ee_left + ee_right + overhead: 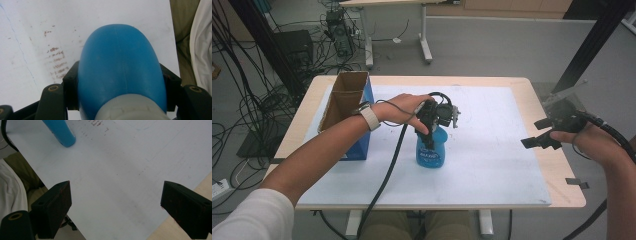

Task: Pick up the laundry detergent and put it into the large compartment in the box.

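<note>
Both hands level; left gripper (430, 131) clamps blue bottle (431, 149); right gripper (543, 134) wide.

Blue bottle (431, 147) with white collar, black gripper (428, 131), white mat (492, 160)

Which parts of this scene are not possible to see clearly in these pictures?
- Top of the blue bottle: in the high view, the left hand-held gripper covers it.
- Label text on the bottle: high view, too small to read.
- Inside of the cardboard box: high view, its own walls hide the bottom.
- Bottle's base: left gripper view, hidden behind its body.
- Bottle's upper part: right gripper view, cut off by the top edge.
</note>
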{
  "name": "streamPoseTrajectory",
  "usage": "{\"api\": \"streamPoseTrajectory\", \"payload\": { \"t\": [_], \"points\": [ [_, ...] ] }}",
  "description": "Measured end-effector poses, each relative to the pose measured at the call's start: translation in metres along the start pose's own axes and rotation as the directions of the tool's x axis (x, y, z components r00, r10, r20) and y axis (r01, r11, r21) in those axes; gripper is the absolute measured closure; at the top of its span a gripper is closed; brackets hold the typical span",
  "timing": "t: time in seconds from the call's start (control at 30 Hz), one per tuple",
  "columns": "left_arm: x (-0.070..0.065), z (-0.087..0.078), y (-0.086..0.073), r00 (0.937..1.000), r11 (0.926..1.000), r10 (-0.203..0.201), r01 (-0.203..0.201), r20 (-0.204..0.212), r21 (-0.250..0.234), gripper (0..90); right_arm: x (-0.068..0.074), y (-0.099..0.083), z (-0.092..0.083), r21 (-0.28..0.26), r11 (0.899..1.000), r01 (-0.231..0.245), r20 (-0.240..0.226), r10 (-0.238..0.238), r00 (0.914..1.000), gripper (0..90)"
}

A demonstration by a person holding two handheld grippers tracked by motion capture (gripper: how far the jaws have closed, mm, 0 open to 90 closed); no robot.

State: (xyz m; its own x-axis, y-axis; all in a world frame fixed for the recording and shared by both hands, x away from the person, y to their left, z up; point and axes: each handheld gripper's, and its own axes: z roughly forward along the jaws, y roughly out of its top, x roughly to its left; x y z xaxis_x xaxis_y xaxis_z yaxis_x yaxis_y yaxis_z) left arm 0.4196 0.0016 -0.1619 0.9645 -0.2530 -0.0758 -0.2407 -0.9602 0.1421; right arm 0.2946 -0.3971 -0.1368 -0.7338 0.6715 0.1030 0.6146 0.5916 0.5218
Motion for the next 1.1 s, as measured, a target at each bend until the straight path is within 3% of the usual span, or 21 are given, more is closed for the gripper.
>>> {"api": "streamPoseTrajectory", "payload": {
  "t": [0.23, 0.4, 0.67, 1.1],
  "points": [
    [-0.001, -0.001, 0.002, 1.0, 0.9999, -0.005, 0.005, -0.006, 0.012, 37.0, 0.0, -0.002, -0.001, -0.002, 1.0, -0.003, 0.001, 0.003, 1.0, 9.7],
    [0.0, -0.003, -0.001, 0.9994, 0.9994, -0.035, 0.035, -0.007, -0.005, 37.0, 0.0, -0.005, -0.002, -0.009, 1.0, -0.002, 0.002, 0.002, 1.0, 9.7],
    [-0.005, -0.017, -0.007, 0.9973, 0.9973, -0.072, 0.072, -0.013, -0.018, 37.0, 0.001, -0.005, -0.002, -0.009, 1.0, -0.001, 0.002, 0.001, 1.0, 9.7],
    [-0.019, -0.038, 0.002, 0.9885, 0.9897, -0.142, 0.143, -0.051, 0.006, 37.0, 0.004, 0.001, -0.003, -0.009, 1.0, 0.019, 0.002, -0.019, 0.9998, 9.7]
  ]
}}
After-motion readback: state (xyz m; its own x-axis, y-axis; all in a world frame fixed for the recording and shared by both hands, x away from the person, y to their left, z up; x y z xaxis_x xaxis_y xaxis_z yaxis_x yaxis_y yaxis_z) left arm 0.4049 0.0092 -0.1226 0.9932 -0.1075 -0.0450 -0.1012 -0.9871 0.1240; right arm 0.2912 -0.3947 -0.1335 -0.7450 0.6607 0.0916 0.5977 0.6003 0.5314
